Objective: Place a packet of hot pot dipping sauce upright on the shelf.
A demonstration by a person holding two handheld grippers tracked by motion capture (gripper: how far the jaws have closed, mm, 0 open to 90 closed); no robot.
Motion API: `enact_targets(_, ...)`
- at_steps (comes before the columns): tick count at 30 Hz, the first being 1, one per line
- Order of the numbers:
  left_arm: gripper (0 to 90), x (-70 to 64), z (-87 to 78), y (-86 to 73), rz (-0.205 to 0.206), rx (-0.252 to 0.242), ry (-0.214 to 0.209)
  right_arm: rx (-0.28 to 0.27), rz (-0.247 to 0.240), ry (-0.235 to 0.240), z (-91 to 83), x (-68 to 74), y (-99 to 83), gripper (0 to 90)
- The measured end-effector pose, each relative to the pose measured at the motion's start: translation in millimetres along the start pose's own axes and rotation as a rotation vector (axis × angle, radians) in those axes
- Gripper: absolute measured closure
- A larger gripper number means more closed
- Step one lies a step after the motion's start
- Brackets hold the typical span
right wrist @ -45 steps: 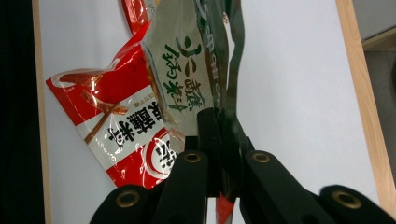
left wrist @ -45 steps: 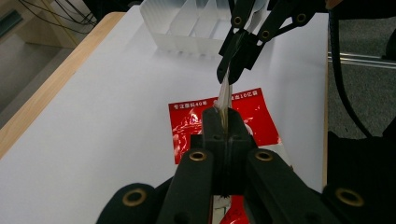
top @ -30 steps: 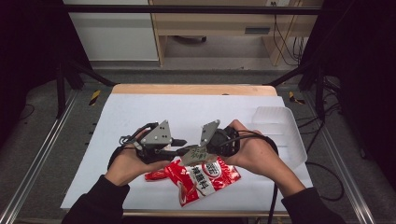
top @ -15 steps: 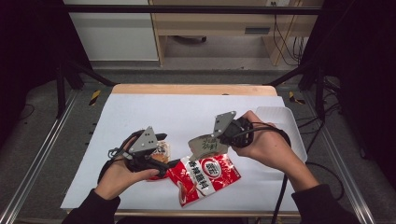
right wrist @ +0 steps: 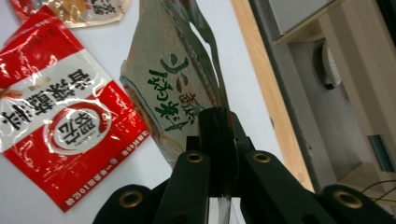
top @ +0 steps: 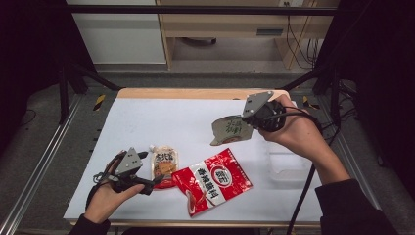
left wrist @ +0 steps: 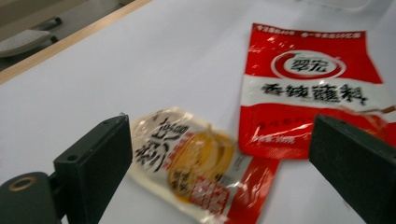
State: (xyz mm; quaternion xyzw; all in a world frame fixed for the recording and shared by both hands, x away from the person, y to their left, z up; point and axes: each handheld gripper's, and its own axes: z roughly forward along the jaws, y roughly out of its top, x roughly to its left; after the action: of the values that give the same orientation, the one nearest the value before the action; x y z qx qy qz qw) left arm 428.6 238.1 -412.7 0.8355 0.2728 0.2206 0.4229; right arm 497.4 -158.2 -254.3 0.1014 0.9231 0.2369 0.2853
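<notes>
- I count three snack packets: one large red packet [top: 211,181] at 6 o'clock, one small yellow packet [top: 164,163] at 7 o'clock, and one green-lettered packet [top: 230,129] at 2 o'clock.
- One clear tray [top: 288,164] at 4 o'clock.
- Two grippers: left gripper [top: 155,181], right gripper [top: 246,128].

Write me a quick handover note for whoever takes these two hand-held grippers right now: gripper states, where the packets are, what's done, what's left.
Right hand-held gripper: jaws shut on the grey-green packet, held in the air over the table's right half, near the clear plastic tray.
Left hand-held gripper: jaws open, low over the table, either side of the small yellow packet, not gripping it.
Large red packet lies flat on the white table, beside the yellow one.
Done: one packet picked up.
Left: probably set the grey-green packet in the tray, then handle the yellow and red ones; the tray looks empty.
</notes>
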Motion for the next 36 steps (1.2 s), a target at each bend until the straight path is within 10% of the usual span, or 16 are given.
enact_targets(14,5.5,10.6,-21.8,-37.6,-0.089,-0.068,0.131,0.014,0.056,-0.108,-19.5,-24.6,-35.3,90.0)
enact_targets(36,5.1,30.4,-33.8,-62.2,-0.171,-0.042,0.213,0.038,0.193,-0.236,-19.3,-61.0,-109.3,90.0)
